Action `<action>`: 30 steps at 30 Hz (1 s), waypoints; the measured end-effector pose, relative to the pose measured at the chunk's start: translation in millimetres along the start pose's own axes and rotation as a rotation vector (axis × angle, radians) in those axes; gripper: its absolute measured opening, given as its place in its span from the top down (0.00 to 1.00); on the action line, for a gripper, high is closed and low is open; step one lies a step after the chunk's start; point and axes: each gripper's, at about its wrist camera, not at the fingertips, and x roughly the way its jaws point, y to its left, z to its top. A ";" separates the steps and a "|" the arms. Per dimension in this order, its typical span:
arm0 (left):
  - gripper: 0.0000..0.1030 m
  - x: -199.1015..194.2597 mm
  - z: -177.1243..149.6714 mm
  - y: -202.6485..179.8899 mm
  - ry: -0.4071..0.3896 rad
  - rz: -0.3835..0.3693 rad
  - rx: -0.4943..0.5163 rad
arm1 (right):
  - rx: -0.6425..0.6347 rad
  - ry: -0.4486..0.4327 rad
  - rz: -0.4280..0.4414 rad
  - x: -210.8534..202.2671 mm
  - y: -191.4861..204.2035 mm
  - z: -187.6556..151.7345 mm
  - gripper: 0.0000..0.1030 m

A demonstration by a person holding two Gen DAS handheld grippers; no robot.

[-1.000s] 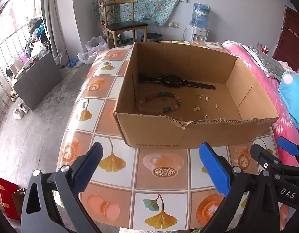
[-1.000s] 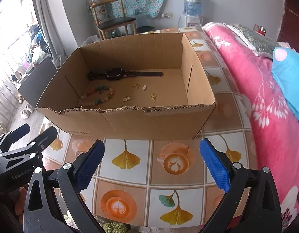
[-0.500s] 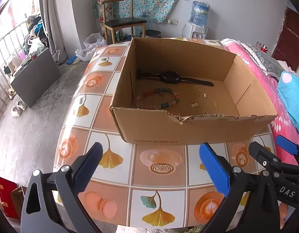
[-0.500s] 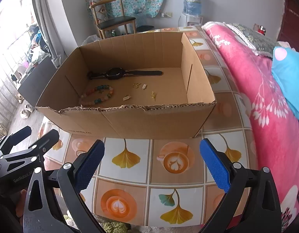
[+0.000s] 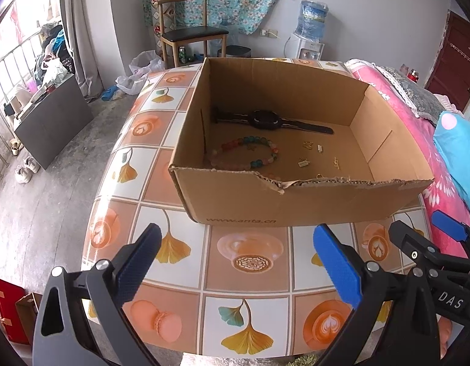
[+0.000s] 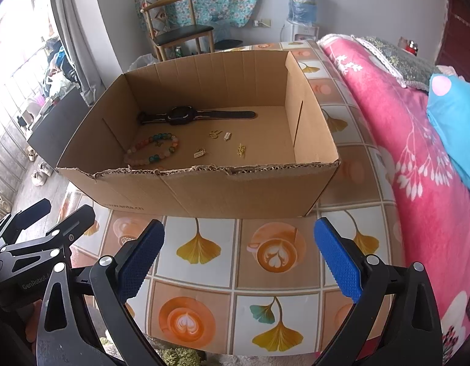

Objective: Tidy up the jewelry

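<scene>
An open cardboard box (image 5: 241,198) (image 6: 204,192) stands on the tiled table (image 5: 250,274). Inside lie a black watch (image 5: 265,119) (image 6: 186,113), a coloured bead bracelet (image 5: 250,154) (image 6: 154,149) and several small gold pieces (image 5: 318,148) (image 6: 226,135). My left gripper (image 5: 235,265) is open and empty, in front of the box's near wall. My right gripper (image 6: 238,262) is open and empty, also in front of the box. The right gripper shows at the right edge of the left wrist view (image 5: 427,244). The left gripper shows at the left edge of the right wrist view (image 6: 46,228).
A bed with a pink floral cover (image 6: 418,158) and a blue pillow (image 6: 457,122) borders the table on the right. A wooden chair (image 5: 189,36) and a water dispenser (image 5: 308,30) stand by the far wall. The table's left edge drops to the floor (image 5: 52,183).
The left gripper has drawn back and risen a little, so the box looks smaller and farther. The right gripper has barely moved. Both stay open.
</scene>
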 end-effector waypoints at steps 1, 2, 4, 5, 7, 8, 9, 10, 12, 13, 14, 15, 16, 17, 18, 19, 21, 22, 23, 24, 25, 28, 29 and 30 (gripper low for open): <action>0.05 -0.2 0.0 -0.3 0.001 -0.001 0.001 | -0.001 0.000 -0.001 0.0 0.1 0.1 0.08; 0.05 -0.1 -0.1 -0.5 0.001 -0.002 0.001 | -0.001 0.000 -0.001 -0.1 -0.2 0.1 0.08; 0.05 -0.3 0.4 -0.4 0.002 -0.003 0.002 | 0.000 0.000 -0.001 0.2 -0.1 0.4 0.08; 0.05 -0.5 0.3 -0.8 0.002 -0.003 0.002 | -0.001 0.001 -0.001 0.2 -0.2 0.5 0.08; 0.05 -0.3 0.3 -0.5 0.003 -0.003 0.002 | -0.002 0.001 0.000 0.2 -0.3 0.5 0.08; 0.05 -0.3 0.3 -0.6 0.002 -0.004 0.001 | -0.002 0.000 -0.001 0.1 -0.2 0.5 0.08; 0.05 -0.4 0.2 -0.7 0.002 -0.004 0.001 | -0.002 0.000 -0.001 -0.1 -0.5 0.4 0.08; 0.05 -0.3 0.1 -0.9 0.003 -0.004 0.000 | -0.002 0.000 -0.001 -0.3 -0.3 0.5 0.08; 0.05 0.2 0.6 -0.4 0.004 -0.006 0.000 | -0.003 -0.001 -0.002 -0.7 -0.4 0.7 0.08; 0.05 0.3 0.8 -0.1 0.004 -0.006 0.000 | -0.004 -0.001 -0.002 -1.2 -0.9 0.6 0.08; 0.05 0.1 0.7 -0.3 0.004 -0.006 0.000 | -0.005 -0.001 -0.001 -1.3 -0.9 1.4 0.08; 0.05 0.1 0.7 -0.3 0.004 -0.006 -0.001 | -0.006 -0.002 -0.002 -1.8 -1.5 1.3 0.08; 0.05 0.3 0.8 0.0 0.004 -0.006 -0.001 | -0.006 -0.002 -0.002 -1.8 -1.4 1.7 0.08; 0.05 0.2 0.7 -0.6 0.004 -0.006 -0.001 | -0.007 -0.003 -0.002 -2.1 -1.8 1.8 0.08; 0.05 0.2 0.7 -0.5 0.004 -0.006 -0.001 | -0.007 -0.002 -0.002 -1.8 -1.2 2.1 0.08; 0.05 0.3 0.7 -0.5 0.005 -0.006 0.000 | -0.007 -0.002 -0.001 -2.0 -1.3 2.0 0.08; 0.05 0.2 0.8 0.2 0.004 -0.006 0.000 | -0.006 -0.001 -0.003 -1.9 -0.9 1.9 0.08; 0.05 0.3 0.9 0.2 0.004 -0.006 0.000 | -0.006 -0.001 -0.002 -2.1 -1.2 1.9 0.08; 0.05 0.2 0.7 -0.1 0.004 -0.007 0.001 | -0.006 -0.001 -0.002 -2.4 -1.5 2.0 0.08; 0.05 0.0 0.8 0.0 0.004 -0.007 0.001 | -0.007 -0.002 -0.003 -1.9 -1.0 2.2 0.08; 0.05 0.1 0.8 0.0 0.005 -0.007 0.000 | -0.007 -0.002 -0.003 -2.2 -1.4 2.2 0.08; 0.05 -0.1 0.7 -0.6 0.005 -0.008 -0.001 | -0.008 -0.002 -0.001 -1.8 -1.2 2.4 0.08; 0.05 -0.1 0.8 -0.2 0.005 -0.007 0.000 | -0.008 -0.001 -0.002 -1.8 -1.0 2.3 0.08; 0.05 0.1 0.9 0.1 0.004 -0.007 0.000 | -0.008 -0.001 -0.002 -2.2 -1.7 2.2 0.08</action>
